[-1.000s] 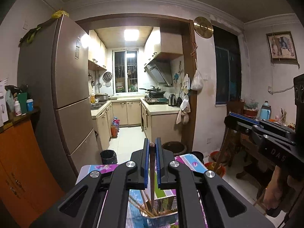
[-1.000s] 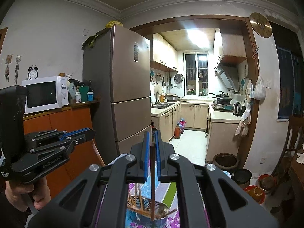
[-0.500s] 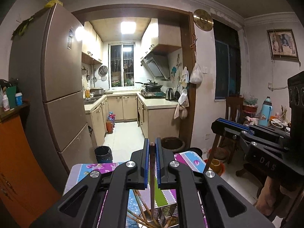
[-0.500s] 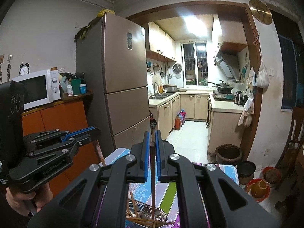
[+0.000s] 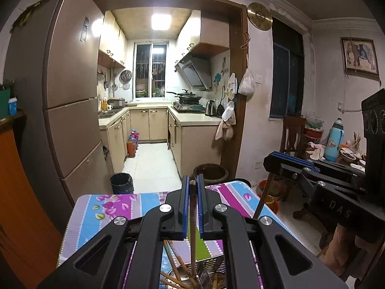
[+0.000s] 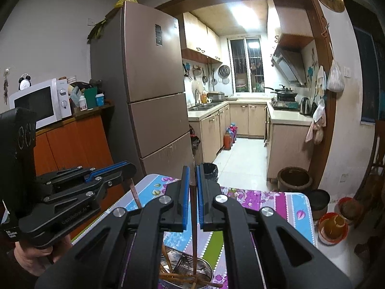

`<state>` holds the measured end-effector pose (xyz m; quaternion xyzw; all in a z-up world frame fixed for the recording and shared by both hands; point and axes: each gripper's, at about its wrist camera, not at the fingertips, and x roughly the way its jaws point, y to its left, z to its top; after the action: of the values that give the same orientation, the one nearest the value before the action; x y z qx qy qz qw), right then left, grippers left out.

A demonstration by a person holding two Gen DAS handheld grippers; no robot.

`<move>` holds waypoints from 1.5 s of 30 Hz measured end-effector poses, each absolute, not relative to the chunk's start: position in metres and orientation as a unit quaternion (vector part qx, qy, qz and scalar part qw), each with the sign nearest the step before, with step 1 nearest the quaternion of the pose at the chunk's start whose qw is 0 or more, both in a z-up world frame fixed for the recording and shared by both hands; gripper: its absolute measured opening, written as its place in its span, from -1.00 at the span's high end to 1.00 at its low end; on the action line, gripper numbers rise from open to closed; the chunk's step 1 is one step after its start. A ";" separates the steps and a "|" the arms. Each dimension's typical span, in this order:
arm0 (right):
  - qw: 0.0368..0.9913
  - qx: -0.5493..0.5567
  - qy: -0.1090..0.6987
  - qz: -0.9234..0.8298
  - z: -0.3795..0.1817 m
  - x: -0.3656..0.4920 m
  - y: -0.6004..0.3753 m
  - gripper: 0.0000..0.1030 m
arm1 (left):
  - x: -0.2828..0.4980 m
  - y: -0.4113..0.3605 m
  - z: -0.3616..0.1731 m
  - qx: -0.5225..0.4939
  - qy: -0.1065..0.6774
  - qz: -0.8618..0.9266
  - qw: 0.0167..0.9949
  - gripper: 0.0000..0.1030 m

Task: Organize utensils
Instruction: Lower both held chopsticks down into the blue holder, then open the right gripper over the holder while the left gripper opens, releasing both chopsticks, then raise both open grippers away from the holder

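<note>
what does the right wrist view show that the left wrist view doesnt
Only the right wrist view shows the white microwave on the orange cabinet, an alarm clock behind it, and the left gripper from the side, shut on a chopstick.

Only the left wrist view shows a framed picture, a blue thermos, and the right gripper from the side.

Both show the fridge, the kitchen doorway, the flowered tablecloth, and a metal basket of chopsticks below.

Metal basket (image 5: 204, 274) cut off by bottom edge; chopstick (image 5: 192, 228) lower tip hidden, perhaps inside basket.
</note>
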<state>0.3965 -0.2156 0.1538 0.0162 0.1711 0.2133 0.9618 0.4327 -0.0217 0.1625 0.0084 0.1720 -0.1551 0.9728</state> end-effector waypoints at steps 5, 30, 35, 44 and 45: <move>0.955 0.021 0.200 0.219 0.140 0.408 -0.213 0.91 | 0.441 -0.021 0.151 0.015 0.184 -0.153 0.971 0.85; 0.964 0.040 0.171 0.199 0.139 0.374 -0.245 -0.39 | 0.412 0.007 0.152 0.019 0.154 -0.089 0.984 -0.59; 0.966 0.044 0.154 0.205 0.141 0.350 -0.249 -0.54 | 0.388 0.014 0.156 0.027 0.135 -0.076 0.988 -0.69; 0.971 0.038 0.118 0.203 0.144 0.298 -0.249 -0.74 | 0.319 0.021 0.161 0.039 0.085 -0.057 0.994 -0.90; 0.972 0.035 0.114 0.203 0.144 0.292 -0.248 -0.75 | 0.309 0.021 0.160 0.038 0.080 -0.057 0.994 -0.90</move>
<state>0.2919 -0.2481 0.1441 0.0352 0.1141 0.2027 0.9719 0.3089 0.0215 0.1597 0.0376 0.0804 -0.0573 0.9944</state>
